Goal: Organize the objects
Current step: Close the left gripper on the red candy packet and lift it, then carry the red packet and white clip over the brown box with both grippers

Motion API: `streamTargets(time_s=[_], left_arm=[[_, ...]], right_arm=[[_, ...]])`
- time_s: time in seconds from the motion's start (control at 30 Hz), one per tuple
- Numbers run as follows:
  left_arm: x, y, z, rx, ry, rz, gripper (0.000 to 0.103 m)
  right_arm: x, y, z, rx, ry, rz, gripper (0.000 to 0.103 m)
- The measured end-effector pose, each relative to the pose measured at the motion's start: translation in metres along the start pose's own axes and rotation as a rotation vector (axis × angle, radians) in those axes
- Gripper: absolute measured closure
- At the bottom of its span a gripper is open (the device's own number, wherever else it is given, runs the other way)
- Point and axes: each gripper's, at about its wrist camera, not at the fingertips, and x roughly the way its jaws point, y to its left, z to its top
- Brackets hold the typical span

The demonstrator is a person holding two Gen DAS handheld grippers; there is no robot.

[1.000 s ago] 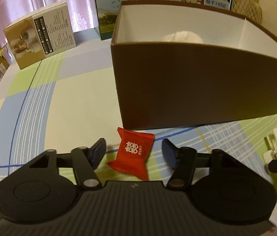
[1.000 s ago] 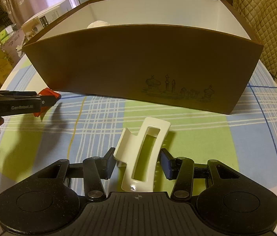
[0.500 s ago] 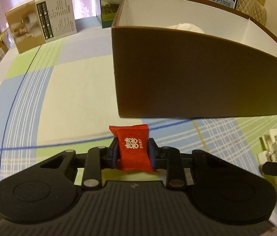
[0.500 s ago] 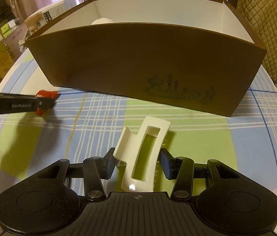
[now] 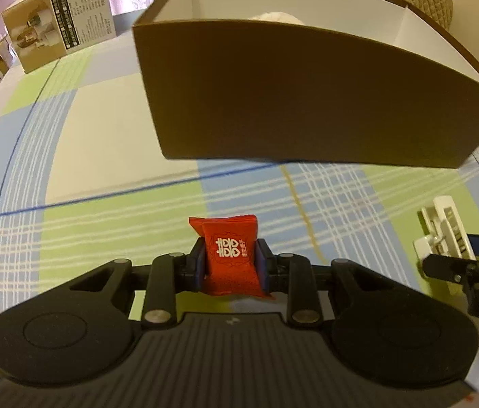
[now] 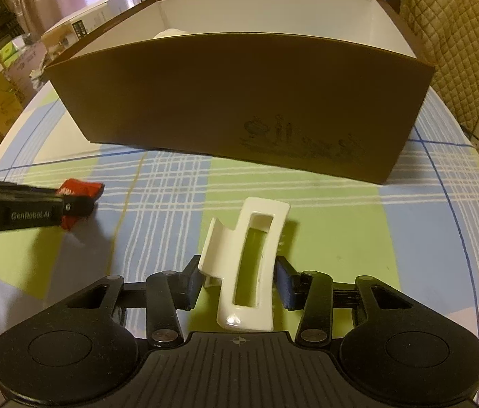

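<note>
The left gripper (image 5: 229,265) has closed within the last second: its jaws, which stood wide on either side of the red candy packet (image 5: 231,255), now press on both of its sides and hold it upright just above the checked surface (image 5: 103,142). In the right wrist view the same packet (image 6: 78,197) is seen clear of the cloth, so the pickup looks secure.

The right gripper (image 6: 239,284) has just been closing too. Its jaws have drawn in around the white hair clip (image 6: 244,265); the left pad touches the clip's edge and the right pad sits at or just beside its other edge, so contact on that side is hard to judge. The clip rests on the surface, tilted, with its far end pointing toward the brown box (image 6: 239,95).

That box stands open just beyond both grippers, with something pale already lying inside near its back wall. A small printed carton (image 5: 59,23) stands well apart at the far left.

My reading is that the candy is ready to go over the box's near wall, while the clip needs a firmer squeeze before it is lifted.
</note>
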Motion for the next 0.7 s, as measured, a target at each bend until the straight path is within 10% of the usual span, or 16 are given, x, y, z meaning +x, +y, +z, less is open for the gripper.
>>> streamTargets(time_s=[0.7], left_arm=[[-0.057,-0.043,-0.049,-0.012,-0.024,-0.024,0.079]], right_arm=[[-0.053,-0.003,-0.019,0.048,-0.102,0.008,0.062]])
